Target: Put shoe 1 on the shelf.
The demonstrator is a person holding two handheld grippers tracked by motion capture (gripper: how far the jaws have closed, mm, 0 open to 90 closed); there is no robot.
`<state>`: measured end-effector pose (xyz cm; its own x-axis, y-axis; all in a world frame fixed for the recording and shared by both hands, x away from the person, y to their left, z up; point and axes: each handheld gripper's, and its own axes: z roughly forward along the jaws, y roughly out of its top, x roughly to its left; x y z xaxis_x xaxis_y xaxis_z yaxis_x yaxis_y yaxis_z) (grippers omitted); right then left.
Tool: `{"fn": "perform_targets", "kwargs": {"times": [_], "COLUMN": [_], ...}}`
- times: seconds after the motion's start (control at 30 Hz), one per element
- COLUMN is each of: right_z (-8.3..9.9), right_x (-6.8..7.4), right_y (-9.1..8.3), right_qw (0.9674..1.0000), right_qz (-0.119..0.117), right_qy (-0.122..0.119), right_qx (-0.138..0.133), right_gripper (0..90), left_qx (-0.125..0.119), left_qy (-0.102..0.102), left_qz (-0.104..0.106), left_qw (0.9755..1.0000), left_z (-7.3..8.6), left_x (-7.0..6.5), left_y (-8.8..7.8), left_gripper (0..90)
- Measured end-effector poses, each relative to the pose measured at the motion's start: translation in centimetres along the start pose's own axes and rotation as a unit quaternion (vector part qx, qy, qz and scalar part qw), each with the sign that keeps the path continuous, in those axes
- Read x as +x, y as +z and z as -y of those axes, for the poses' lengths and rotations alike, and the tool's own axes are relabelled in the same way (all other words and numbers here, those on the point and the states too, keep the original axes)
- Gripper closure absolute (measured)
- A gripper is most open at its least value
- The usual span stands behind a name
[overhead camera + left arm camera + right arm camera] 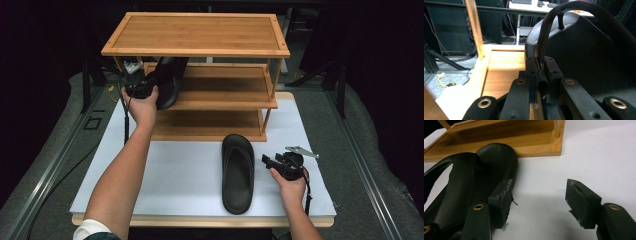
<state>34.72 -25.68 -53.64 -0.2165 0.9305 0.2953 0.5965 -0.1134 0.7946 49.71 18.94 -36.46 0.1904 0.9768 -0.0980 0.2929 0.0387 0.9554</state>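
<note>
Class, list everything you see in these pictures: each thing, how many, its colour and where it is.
Shelf rack: one, light wood, three tiers, at the table's far side.
Held slipper: one, black, at the middle shelf's left end, strap clamped in the left tool.
Lying slipper: one, black, on the white table top.
Table top: one, white.
Left tool: black, shut on the strap.
Right tool: black, open beside the lying slipper.

light: overhead, table bright; surroundings: dark; shadows: soft; focus: near claw parts slightly blurred
</note>
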Motion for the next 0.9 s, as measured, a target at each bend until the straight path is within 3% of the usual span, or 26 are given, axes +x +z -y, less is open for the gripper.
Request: {"fn": "perform_targets", "kwargs": {"times": [0.17, 0.27, 0.47, 0.53, 0.73, 0.87, 0.9], "right_z": [0.0, 0.0, 0.0, 0.0, 0.0, 0.0, 0.0], "right_x": [0.0, 0.0, 0.0, 0.1, 0.1, 0.1, 0.2], "right_y": [-0.1, 0.0, 0.0, 0.0, 0.0, 0.1, 0.0], "right_qw": [0.9999, 1.0000, 0.9999, 1.0000, 1.0000, 1.0000, 1.0000], "right_qz": [-0.004, -0.006, -0.008, -0.008, -0.008, -0.006, -0.004], "right_qy": [-0.001, 0.002, 0.000, 0.000, 0.001, -0.003, -0.008], "right_qx": [0.009, 0.000, 0.008, -0.001, 0.000, -0.001, 0.003], "right_gripper": [38.3, 38.4, 38.3, 38.4, 38.4, 38.4, 38.4], "left_qx": [0.005, 0.013, 0.033, 0.033, 0.028, 0.011, 0.011], "left_qy": [0.001, 0.005, -0.006, -0.004, -0.007, -0.032, -0.030], "left_qz": [-0.014, -0.023, -0.032, -0.030, -0.009, 0.038, 0.038], "left_qw": [0.9999, 0.9996, 0.9989, 0.9990, 0.9995, 0.9987, 0.9987], "left_z": [-0.6, -0.6, -0.1, -0.1, 0.0, 0.0, 0.0], "left_x": [-0.9, -1.1, -1.3, -1.4, -1.4, -1.4, -1.5], "left_y": [0.6, 0.8, 1.6, 1.7, 1.7, 1.6, 1.5], "left_gripper": [83.1, 83.1, 82.8, 82.0, 78.3, 69.9, 69.4]}}
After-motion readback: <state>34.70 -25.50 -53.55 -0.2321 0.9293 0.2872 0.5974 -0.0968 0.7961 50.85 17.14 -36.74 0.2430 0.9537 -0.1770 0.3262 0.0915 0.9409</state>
